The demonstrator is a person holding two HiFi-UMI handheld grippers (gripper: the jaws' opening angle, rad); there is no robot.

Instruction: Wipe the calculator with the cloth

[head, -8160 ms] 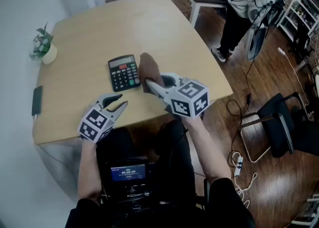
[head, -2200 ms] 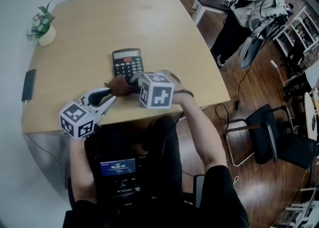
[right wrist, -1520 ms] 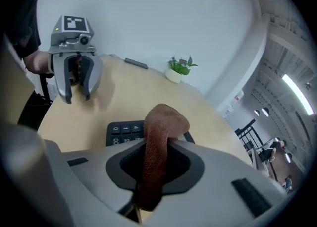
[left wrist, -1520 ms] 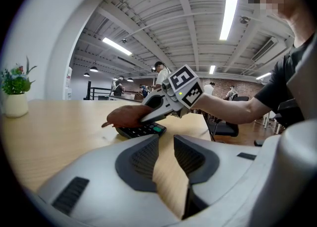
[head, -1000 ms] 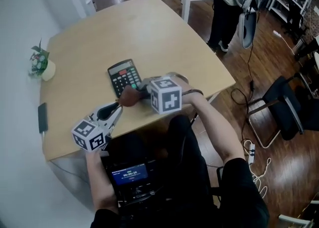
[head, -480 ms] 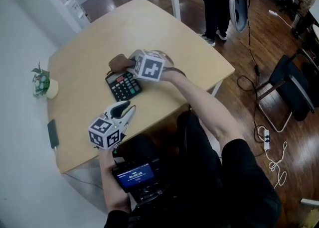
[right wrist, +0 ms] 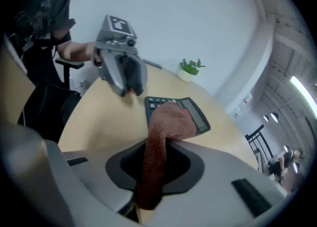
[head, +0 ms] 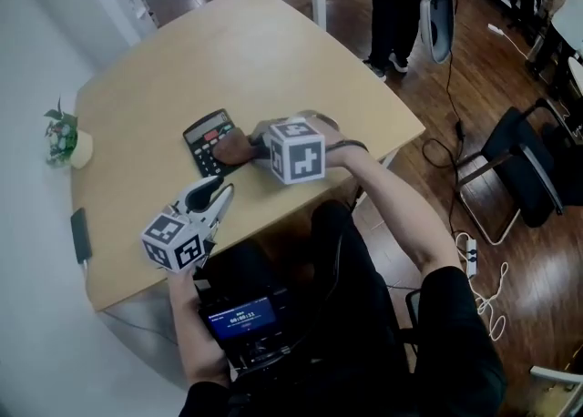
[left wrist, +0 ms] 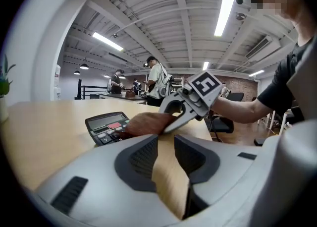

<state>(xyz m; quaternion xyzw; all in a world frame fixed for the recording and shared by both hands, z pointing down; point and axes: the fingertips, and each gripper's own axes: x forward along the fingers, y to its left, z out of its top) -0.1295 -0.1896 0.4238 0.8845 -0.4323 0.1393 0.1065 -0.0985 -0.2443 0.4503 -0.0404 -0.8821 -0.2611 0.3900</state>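
Right tool (head: 253, 146) clamped on brown cloth (head: 233, 145); free end of cloth lies on keypad of calculator (head: 204, 136), which sits flat on wooden surface (head: 237, 51) just ahead of person. Left tool (head: 221, 195) apart near surface edge, jaws just been opening, partly open, nothing between.

To wipe well, I'd judge: keep cloth spread on keys, light even strokes along length, left tool steadying casing against sliding.

Count: one calculator, one cloth, two tools, one potted plant (head: 62, 137), one phone (head: 80, 235).
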